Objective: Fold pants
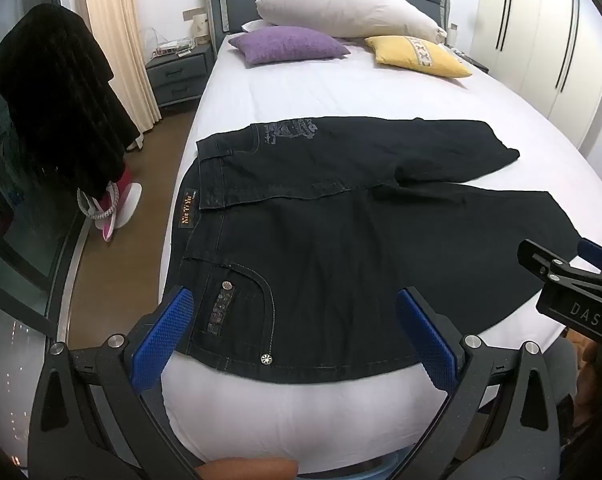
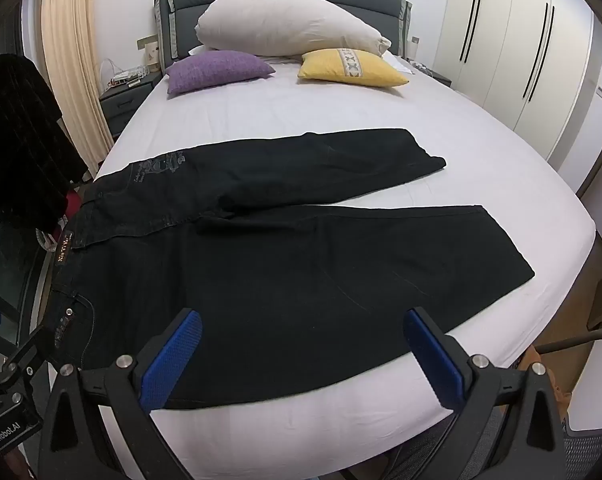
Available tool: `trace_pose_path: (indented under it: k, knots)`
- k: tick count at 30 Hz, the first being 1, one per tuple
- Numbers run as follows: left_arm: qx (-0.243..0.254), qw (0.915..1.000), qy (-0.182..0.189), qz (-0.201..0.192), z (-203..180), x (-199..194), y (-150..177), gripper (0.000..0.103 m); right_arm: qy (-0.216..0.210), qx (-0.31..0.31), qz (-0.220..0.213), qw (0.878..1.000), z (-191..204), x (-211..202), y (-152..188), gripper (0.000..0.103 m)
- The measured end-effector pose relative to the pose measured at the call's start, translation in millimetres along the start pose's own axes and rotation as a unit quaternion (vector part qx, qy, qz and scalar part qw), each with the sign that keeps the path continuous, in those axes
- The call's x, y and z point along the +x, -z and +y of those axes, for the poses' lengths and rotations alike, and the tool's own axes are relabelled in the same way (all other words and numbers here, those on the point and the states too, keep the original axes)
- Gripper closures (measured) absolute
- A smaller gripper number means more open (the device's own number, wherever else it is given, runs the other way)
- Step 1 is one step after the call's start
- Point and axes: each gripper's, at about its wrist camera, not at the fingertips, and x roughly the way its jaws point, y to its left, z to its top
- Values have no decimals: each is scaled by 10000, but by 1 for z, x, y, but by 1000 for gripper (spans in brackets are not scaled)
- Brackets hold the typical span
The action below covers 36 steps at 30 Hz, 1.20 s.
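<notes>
Black jeans (image 1: 341, 240) lie flat across the white bed (image 1: 301, 88), waistband at the left, both legs spread to the right with a gap between them. They also show in the right wrist view (image 2: 285, 264). My left gripper (image 1: 293, 312) is open and empty, above the front pocket near the waistband. My right gripper (image 2: 301, 336) is open and empty, above the near leg by the bed's front edge. The right gripper also shows at the right of the left wrist view (image 1: 569, 272).
A large white pillow (image 2: 289, 24), a purple cushion (image 2: 217, 70) and a yellow cushion (image 2: 353, 66) lie at the headboard. A dark garment (image 1: 57, 96) hangs at the left. A nightstand (image 1: 179, 70) stands beside the bed. White wardrobes (image 2: 521, 48) line the right wall.
</notes>
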Motion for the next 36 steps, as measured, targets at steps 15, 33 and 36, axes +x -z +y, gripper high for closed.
trace_pose_path:
  k: [15,33,36]
  knots:
    - [25,10000,-26,22,-2,2,2,0,-5,4,4,10000,0,-1,-2,0]
    - [24,10000,-22,35,1,5,5,0,-26,2,5,10000,0,2,5,0]
    - [25,10000,-27,38,1,5,5,0,-26,8,9,10000,0,3,6,0]
